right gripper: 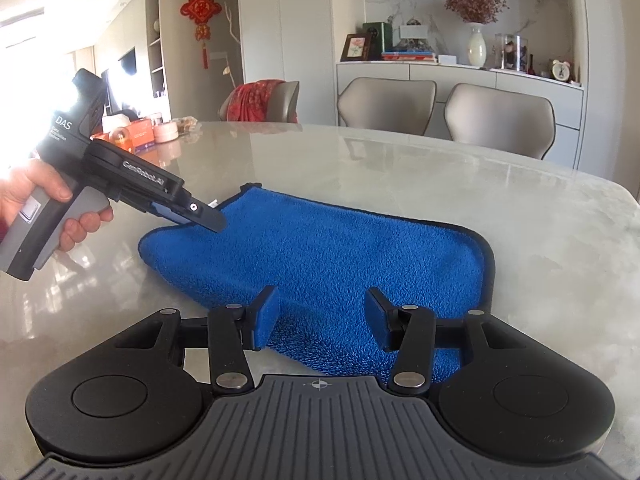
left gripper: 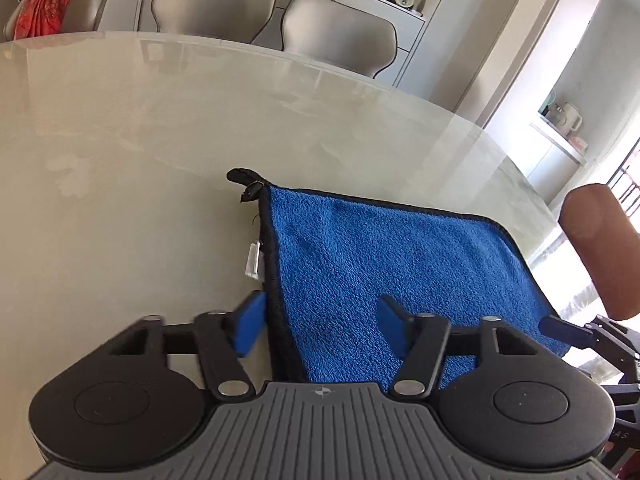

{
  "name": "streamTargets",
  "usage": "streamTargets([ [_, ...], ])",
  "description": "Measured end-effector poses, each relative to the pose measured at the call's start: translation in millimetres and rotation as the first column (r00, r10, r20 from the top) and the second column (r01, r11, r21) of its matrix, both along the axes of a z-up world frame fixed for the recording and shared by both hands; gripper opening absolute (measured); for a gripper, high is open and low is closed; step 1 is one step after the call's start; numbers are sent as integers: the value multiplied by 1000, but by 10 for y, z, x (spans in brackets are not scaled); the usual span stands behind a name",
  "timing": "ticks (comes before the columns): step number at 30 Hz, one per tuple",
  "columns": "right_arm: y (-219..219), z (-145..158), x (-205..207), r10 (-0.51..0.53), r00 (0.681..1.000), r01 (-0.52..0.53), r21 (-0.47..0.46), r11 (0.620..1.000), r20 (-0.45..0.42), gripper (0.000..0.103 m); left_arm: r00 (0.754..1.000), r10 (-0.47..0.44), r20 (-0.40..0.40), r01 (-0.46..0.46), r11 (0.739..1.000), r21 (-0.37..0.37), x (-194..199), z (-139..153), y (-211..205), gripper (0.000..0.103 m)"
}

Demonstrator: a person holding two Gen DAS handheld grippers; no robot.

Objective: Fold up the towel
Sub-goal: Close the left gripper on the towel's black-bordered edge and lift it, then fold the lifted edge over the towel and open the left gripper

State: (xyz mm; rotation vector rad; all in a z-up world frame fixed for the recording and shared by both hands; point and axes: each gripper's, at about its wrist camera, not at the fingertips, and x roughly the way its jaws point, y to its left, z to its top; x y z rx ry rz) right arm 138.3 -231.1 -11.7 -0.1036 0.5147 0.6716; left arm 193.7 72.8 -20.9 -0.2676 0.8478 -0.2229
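Observation:
A blue towel (left gripper: 384, 264) with a black hem lies flat on the pale marble table (left gripper: 120, 160), folded over. It also shows in the right wrist view (right gripper: 328, 264). My left gripper (left gripper: 322, 324) is open and hovers over the towel's left hem, with one finger outside the hem and one over the cloth. A black hanging loop (left gripper: 244, 178) and a white tag (left gripper: 254, 264) sit at the towel's far left corner. My right gripper (right gripper: 322, 318) is open and empty above the towel's near edge. The left gripper (right gripper: 208, 216) shows there over the towel's far left end.
Grey chairs (right gripper: 500, 120) stand behind the table. One chair carries a red cloth (right gripper: 256, 100). Boxes and small jars (right gripper: 144, 136) sit at the table's far left. A sideboard (right gripper: 460, 76) with a vase and frames is behind. My right forearm (left gripper: 600, 248) shows at the right.

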Motion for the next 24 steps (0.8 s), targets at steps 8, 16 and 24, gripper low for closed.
streamTargets([
  [8, -57, 2, 14, -24, 1000, 24, 29, 999, 4, 49, 1000, 12, -9, -13, 997, -80, 13, 54, 11, 10],
  [16, -260, 34, 86, -86, 996, 88, 109, 990, -26, 49, 989, -119, 86, 126, 989, -78, 84, 579, -593, 10],
  [24, -589, 81, 217, -186, 978, 200, 177, 964, -92, 53, 948, -306, 86, 310, 950, -36, 145, 643, -1639, 10],
])
